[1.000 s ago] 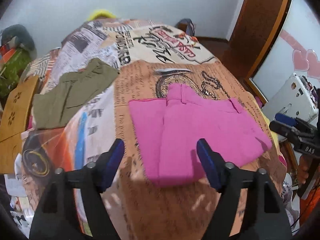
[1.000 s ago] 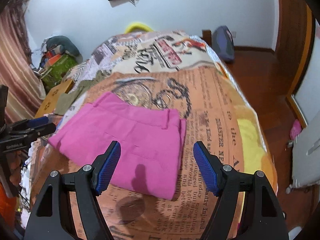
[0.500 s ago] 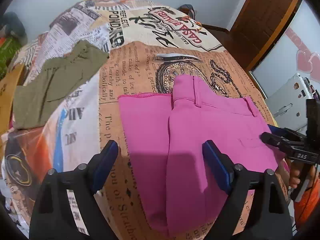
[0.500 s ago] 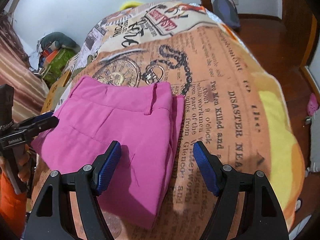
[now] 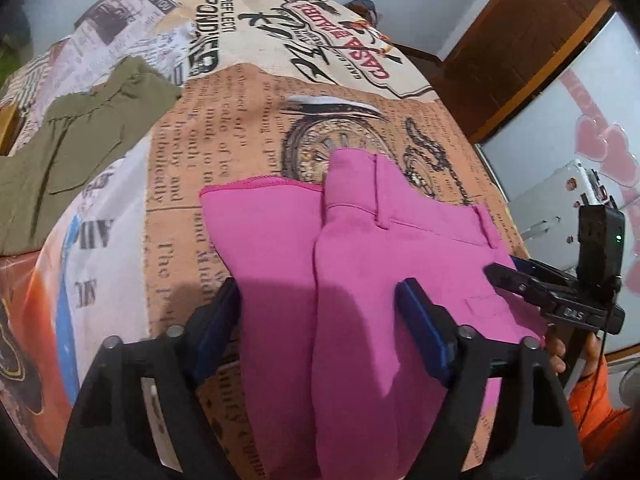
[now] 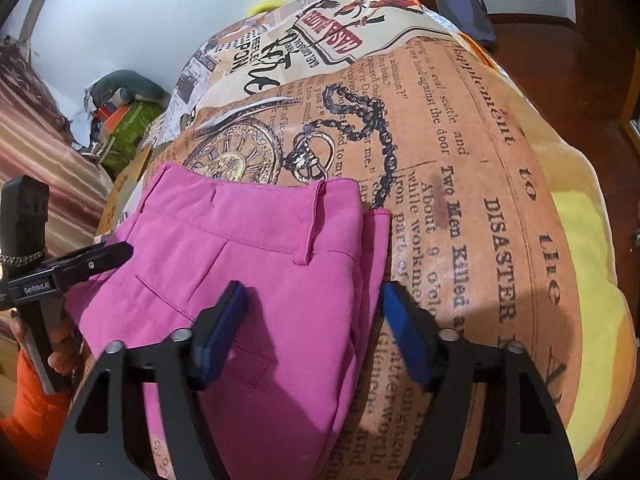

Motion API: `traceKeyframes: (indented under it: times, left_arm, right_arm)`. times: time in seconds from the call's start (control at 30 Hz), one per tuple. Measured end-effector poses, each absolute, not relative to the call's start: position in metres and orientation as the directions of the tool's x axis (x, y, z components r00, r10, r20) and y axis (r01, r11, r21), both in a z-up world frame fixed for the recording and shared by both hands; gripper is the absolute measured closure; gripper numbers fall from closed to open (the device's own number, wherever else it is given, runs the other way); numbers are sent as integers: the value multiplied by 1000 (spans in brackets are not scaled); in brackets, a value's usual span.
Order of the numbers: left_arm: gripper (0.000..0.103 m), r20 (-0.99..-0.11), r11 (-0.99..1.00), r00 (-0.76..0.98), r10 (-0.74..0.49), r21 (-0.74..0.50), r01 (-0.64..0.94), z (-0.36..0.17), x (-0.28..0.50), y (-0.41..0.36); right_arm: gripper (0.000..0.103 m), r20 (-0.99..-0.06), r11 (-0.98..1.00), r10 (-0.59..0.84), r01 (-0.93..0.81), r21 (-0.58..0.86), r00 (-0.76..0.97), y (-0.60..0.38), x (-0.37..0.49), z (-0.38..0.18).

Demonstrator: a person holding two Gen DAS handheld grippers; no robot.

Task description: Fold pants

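Observation:
Folded pink pants [image 5: 360, 264] lie flat on the newspaper-print bed cover [image 5: 240, 112]; they also show in the right wrist view [image 6: 256, 264]. My left gripper [image 5: 320, 320] is open, low over the pants' near edge, its fingers astride the fold. My right gripper [image 6: 314, 320] is open, low over the other near end, one finger above the pants and one beside their edge. Each gripper shows in the other's view, the right one [image 5: 552, 296] and the left one [image 6: 68, 268], both at the pants' side edges.
Olive green pants [image 5: 72, 148] lie at the far left of the bed. A white appliance [image 5: 560, 200] and a wooden door [image 5: 520, 40] stand to the right. Clutter [image 6: 120, 120] is piled beside the bed. A yellow blanket patch [image 6: 580, 280] covers the bed's right side.
Both grippers have come down and forward from above the bed to just over the pink pants' near edge. The pants have not moved.

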State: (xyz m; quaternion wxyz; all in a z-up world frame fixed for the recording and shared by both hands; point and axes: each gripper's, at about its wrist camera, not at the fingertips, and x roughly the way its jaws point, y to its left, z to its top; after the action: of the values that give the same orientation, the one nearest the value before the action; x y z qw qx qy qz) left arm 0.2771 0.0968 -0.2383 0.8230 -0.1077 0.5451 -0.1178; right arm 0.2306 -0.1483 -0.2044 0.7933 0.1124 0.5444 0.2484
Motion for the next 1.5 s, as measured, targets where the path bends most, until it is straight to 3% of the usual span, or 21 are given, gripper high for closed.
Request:
traceKeyframes:
  times: [0.23, 0.33, 0.5, 0.93, 1.23, 1.5]
  left_arm:
    - [62, -859, 937, 375, -348, -328, 117, -233, 277, 87]
    - [75, -861, 947, 395, -322, -292, 136, -226, 275, 81]
    - [86, -854, 956, 431, -292, -249, 155, -211, 269, 74]
    - [92, -771, 965, 582, -261, -217, 145, -139, 234, 92]
    - [92, -691, 980, 699, -183, -180, 79, -85, 212, 143]
    - [92, -660, 985, 744, -104, -172, -15, -70, 217, 207]
  right_arm:
    - [75, -784, 836, 548, -228, 499, 293, -161, 238, -209]
    - [81, -787, 841, 539, -242, 484, 301, -159, 237, -205]
    - [90, -790, 859, 504, -295, 418, 348, -152, 234, -183]
    - [92, -718, 836, 526, -435, 335, 457, -115, 226, -107]
    - [92, -649, 789, 575, -549, 277, 498, -54, 235, -57]
    - [93, -638, 750, 603, -614, 248, 479, 14, 254, -47]
